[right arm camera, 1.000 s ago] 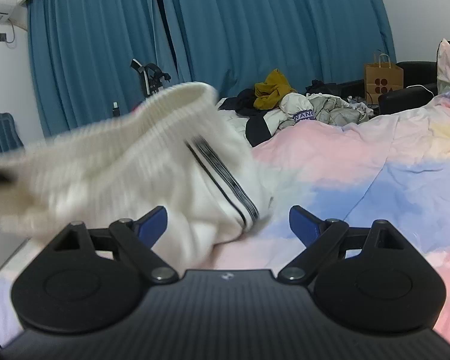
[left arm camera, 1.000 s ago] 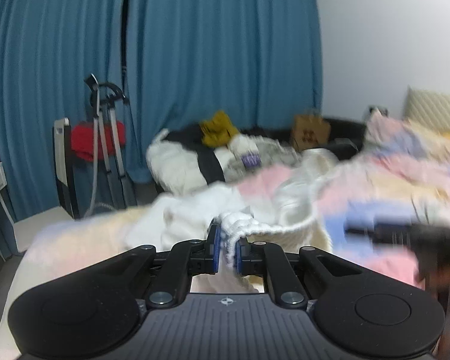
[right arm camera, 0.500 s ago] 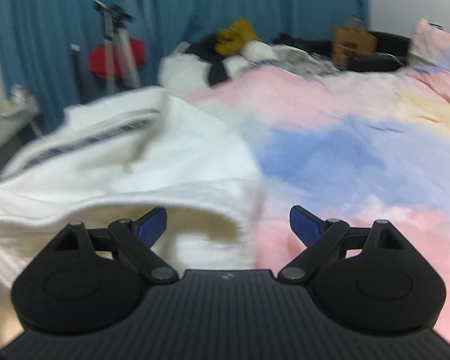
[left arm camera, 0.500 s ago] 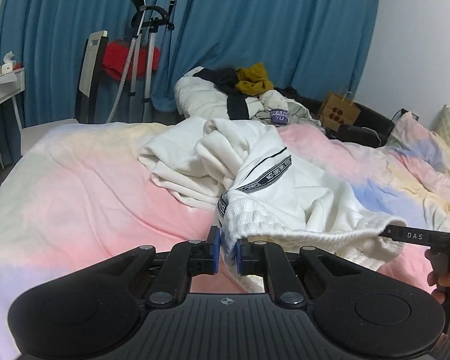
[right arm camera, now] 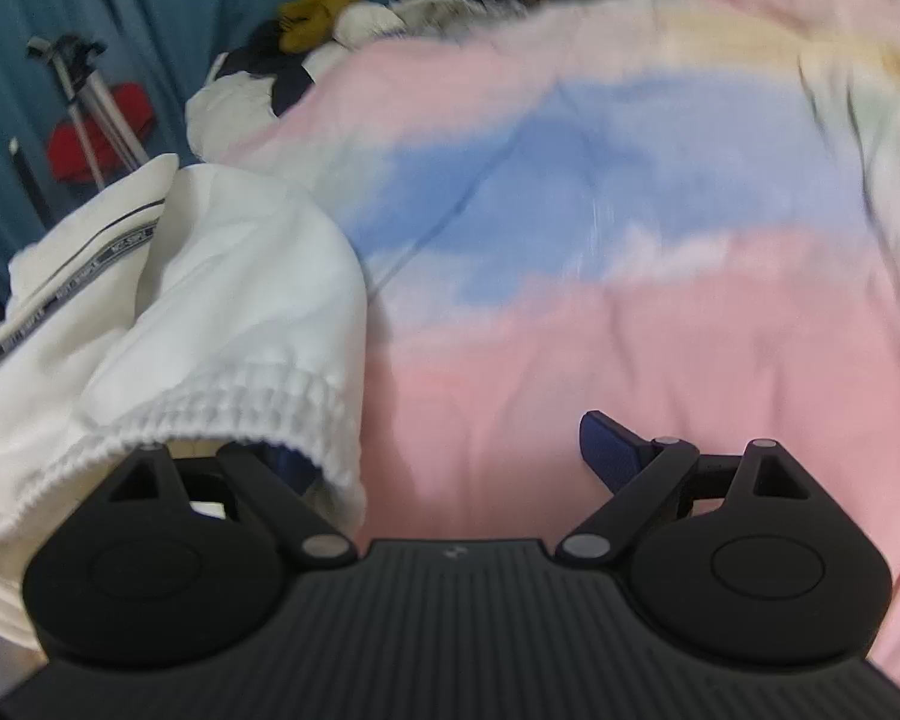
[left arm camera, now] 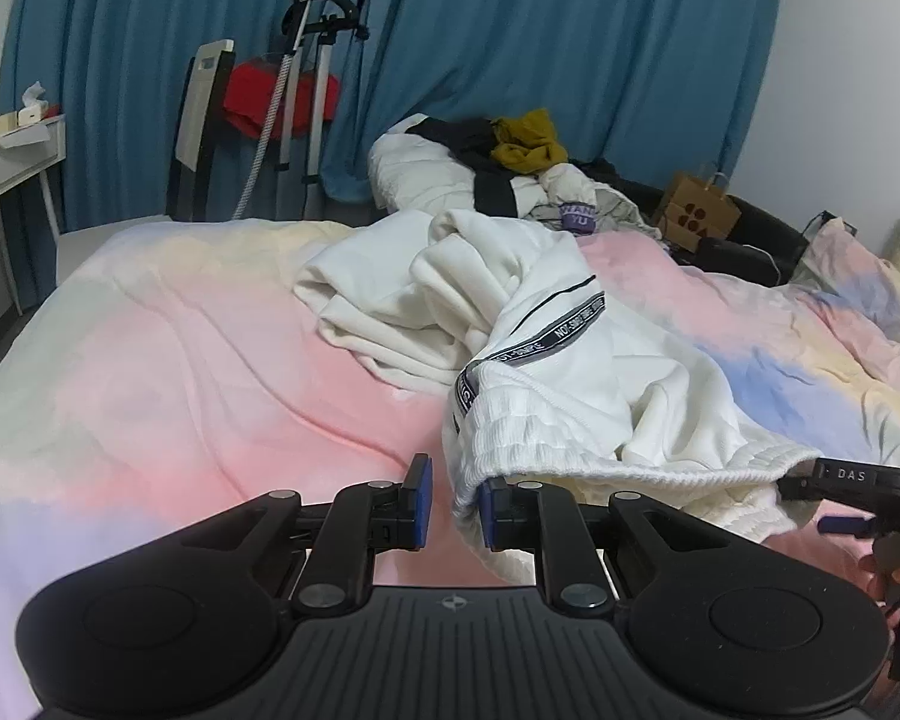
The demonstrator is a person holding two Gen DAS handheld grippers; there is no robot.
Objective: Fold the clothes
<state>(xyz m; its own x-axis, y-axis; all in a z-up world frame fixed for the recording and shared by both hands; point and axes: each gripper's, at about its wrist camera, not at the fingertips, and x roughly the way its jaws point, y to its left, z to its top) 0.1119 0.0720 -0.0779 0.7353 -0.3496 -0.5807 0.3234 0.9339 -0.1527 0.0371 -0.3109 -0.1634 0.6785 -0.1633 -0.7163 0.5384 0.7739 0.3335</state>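
A white garment (left arm camera: 510, 324) with a ribbed hem and a grey lettered band lies crumpled on the pastel bedspread (left arm camera: 168, 372). My left gripper (left arm camera: 453, 501) is open, its fingers slightly apart; the hem corner hangs against the right pad (left arm camera: 487, 510). In the right wrist view the garment (right arm camera: 198, 276) lies at the left, its hem draped over the left finger of my open right gripper (right arm camera: 450, 450). The right gripper also shows in the left wrist view (left arm camera: 852, 486) at the hem's far end.
A pile of other clothes (left arm camera: 498, 168) sits at the far end of the bed. A paper bag (left arm camera: 696, 213), a chair with a red cloth (left arm camera: 252, 96), a garment steamer stand (left arm camera: 294, 60), a white desk (left arm camera: 6, 162) and blue curtains (left arm camera: 510, 30) stand beyond.
The garment came down from the air onto the bed. My left gripper, shut on the hem before, has opened. The right wrist view has tilted down toward the bedspread.
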